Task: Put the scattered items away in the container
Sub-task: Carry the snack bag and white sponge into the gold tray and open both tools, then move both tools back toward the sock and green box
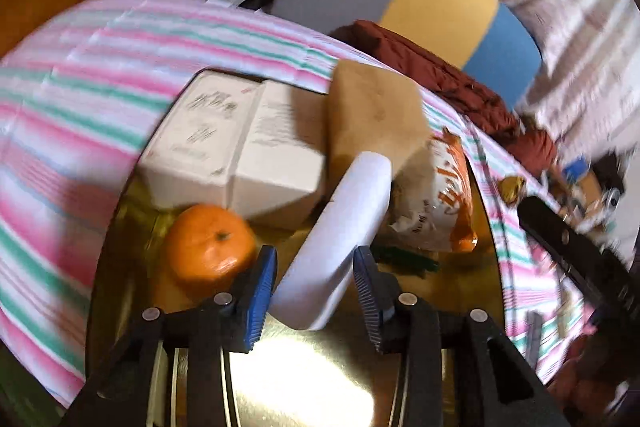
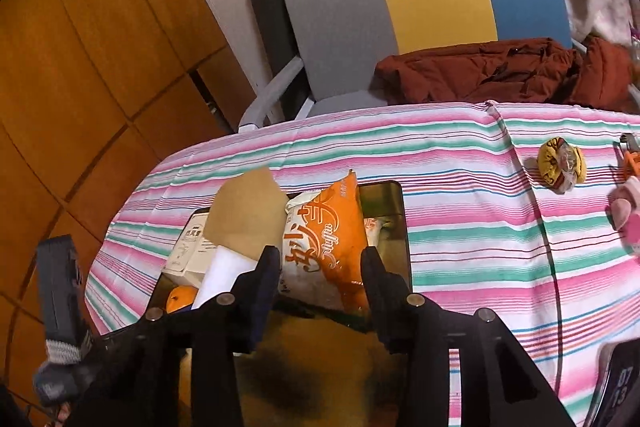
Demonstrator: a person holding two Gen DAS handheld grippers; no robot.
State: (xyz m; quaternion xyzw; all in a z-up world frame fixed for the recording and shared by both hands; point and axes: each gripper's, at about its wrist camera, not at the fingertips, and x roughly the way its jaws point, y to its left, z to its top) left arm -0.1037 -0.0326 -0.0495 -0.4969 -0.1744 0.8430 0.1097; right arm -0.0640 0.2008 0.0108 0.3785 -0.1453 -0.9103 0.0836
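A shiny gold tin (image 1: 312,367) sits on the striped cloth and holds a white box (image 1: 224,143), an orange (image 1: 208,247), an orange-and-white snack bag (image 1: 444,203) and a white tube with a tan cap (image 1: 352,227). My left gripper (image 1: 316,291) is open just above the tin, its blue pads either side of the tube's lower end without clamping it. My right gripper (image 2: 320,291) is open and empty above the tin's near side (image 2: 396,227), over the snack bag (image 2: 324,239). A small yellow wrapped item (image 2: 562,165) lies on the cloth to the right.
The table carries a pink, green and white striped cloth (image 2: 460,227). A chair (image 2: 400,7) with a dark red jacket (image 2: 500,71) stands behind it. A pink object (image 2: 630,211) and a device (image 2: 624,383) lie at the right edge. A thin cable (image 2: 554,267) crosses the cloth.
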